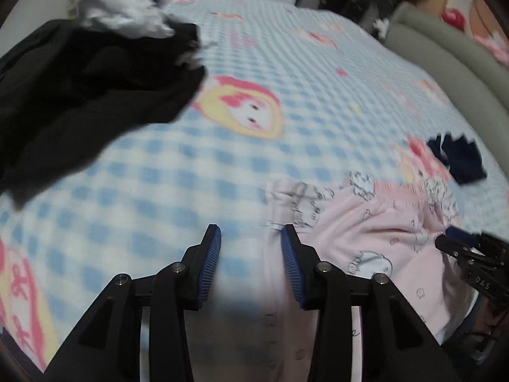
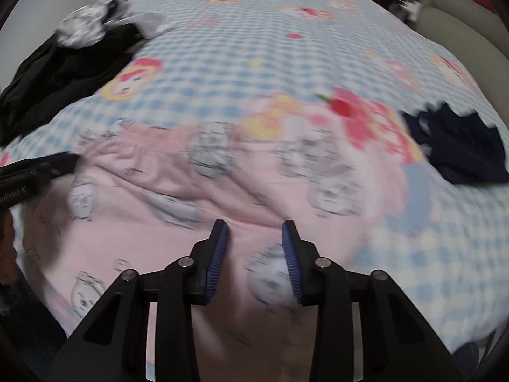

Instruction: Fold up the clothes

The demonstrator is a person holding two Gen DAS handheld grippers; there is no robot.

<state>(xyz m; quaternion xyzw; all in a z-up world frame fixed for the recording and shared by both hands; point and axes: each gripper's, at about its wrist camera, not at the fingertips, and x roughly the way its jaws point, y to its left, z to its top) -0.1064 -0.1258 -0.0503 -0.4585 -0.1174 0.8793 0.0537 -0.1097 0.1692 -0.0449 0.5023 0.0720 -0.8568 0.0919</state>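
Observation:
A pink garment with grey cartoon prints lies spread on the bed near its front edge; it also shows in the left wrist view. My left gripper is open and empty, just above the garment's left edge. My right gripper is open and empty, just above the garment's middle. The right gripper's tip shows at the right of the left wrist view, and the left gripper's tip at the left of the right wrist view. Both views are blurred.
The bed has a blue-and-white checked sheet with cartoon faces. A black garment with a white one on it lies far left. A small dark navy garment lies at the right. A grey headboard curves along the right.

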